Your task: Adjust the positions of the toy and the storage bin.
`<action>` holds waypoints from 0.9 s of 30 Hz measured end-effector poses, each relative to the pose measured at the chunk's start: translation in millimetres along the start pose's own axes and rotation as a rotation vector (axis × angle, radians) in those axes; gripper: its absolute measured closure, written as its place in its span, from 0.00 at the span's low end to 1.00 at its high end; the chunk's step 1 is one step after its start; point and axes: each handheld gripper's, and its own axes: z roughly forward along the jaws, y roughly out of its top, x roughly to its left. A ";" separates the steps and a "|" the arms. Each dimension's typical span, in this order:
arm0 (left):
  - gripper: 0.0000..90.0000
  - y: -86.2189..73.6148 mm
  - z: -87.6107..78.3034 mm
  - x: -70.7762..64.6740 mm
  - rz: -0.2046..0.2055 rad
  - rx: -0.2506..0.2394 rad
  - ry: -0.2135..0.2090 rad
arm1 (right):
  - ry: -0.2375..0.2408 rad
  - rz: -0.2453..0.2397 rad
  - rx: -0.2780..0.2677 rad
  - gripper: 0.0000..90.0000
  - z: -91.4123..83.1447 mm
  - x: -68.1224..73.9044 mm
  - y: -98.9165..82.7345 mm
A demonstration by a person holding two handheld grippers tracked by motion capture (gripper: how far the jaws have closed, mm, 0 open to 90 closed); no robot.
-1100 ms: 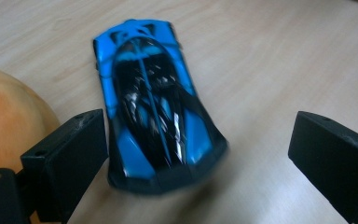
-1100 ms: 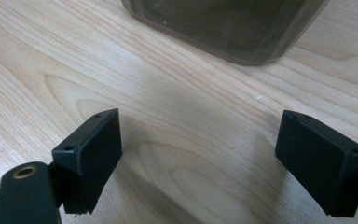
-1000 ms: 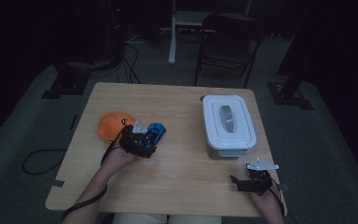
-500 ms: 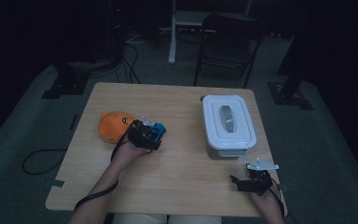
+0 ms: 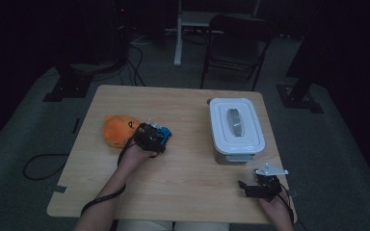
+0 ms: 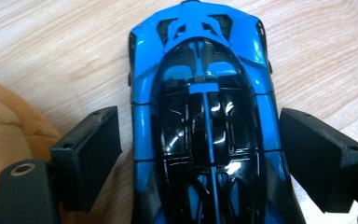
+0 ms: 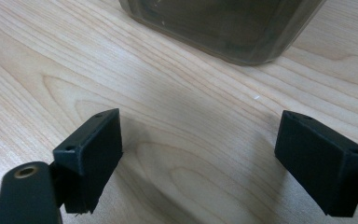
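Wooden table point(image 5: 192, 168) bears blue car point(image 6: 203, 116), container point(image 5: 235, 126), seemingly plush point(image 5: 118, 130).

White lidded container point(image 5: 236, 127), folding chair point(image 5: 233, 45)

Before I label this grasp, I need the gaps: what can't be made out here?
- Blue toy car: rear cut off by the left gripper view's bottom edge; whether the left claw pads touch it is unclear.
- White lidded box: contents hidden by its lid, high view.
- Orange plush: partly covered by the left claw, high view.

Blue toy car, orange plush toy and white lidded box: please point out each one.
blue toy car point(image 6: 205, 135), left gripper view, on its black roof.
orange plush toy point(image 5: 118, 130), high view, on its body.
white lidded box point(image 5: 235, 126), high view, on its lid.
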 end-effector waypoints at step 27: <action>0.31 -5.5 -25.1 0.8 0.054 0.004 -0.096 | -0.010 0.008 0.001 0.16 -0.2 -0.3 0.0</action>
